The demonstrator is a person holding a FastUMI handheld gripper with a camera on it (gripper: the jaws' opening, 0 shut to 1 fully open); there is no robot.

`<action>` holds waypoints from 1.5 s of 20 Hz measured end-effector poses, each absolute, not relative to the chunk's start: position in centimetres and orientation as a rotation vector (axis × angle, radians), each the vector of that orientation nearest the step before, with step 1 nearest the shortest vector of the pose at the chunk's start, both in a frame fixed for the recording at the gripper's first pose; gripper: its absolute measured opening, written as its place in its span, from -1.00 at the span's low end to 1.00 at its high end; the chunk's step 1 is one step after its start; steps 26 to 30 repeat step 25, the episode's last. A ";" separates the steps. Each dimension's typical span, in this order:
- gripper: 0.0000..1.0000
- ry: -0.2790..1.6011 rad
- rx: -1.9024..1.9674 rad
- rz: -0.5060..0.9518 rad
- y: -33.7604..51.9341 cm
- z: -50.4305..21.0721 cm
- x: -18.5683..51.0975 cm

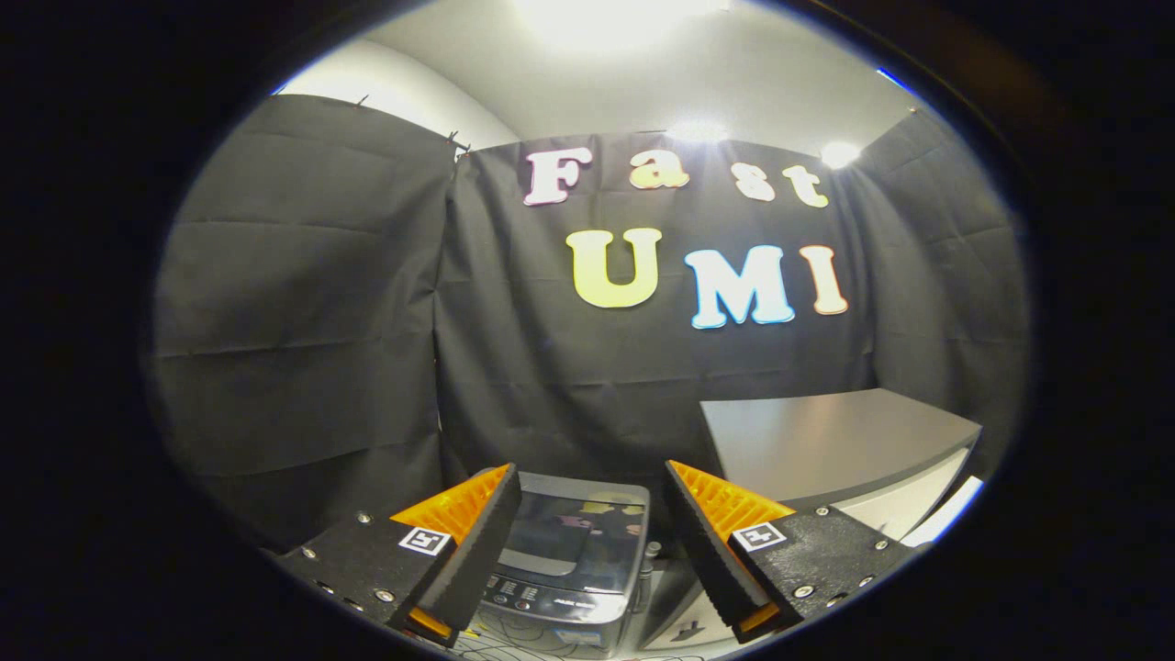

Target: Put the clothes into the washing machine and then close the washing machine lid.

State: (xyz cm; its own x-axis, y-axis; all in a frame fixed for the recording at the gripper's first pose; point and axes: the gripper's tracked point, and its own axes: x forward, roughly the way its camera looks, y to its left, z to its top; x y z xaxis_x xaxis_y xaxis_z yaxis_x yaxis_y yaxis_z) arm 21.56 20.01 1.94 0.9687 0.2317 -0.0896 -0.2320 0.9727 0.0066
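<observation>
The gripper (592, 523) has ribbed wedge-shaped jaws on speckled black mounts bearing silver screws and square black-and-white markers.

A grey desk (826, 441) sits beyond the jaws, off to the right side. A black cloth wall (367, 349) hangs behind it. A bright light (606, 18) shines on the ceiling above.
</observation>
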 end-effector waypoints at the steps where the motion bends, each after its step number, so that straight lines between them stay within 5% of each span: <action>1: 0.91 0.083 0.000 0.224 18.8 2.4 20.7; 18: 0.91 0.053 -0.004 0.053 0.7 4.7 9.1; 30: 0.91 0.080 0.011 0.000 -2.8 3.3 6.8</action>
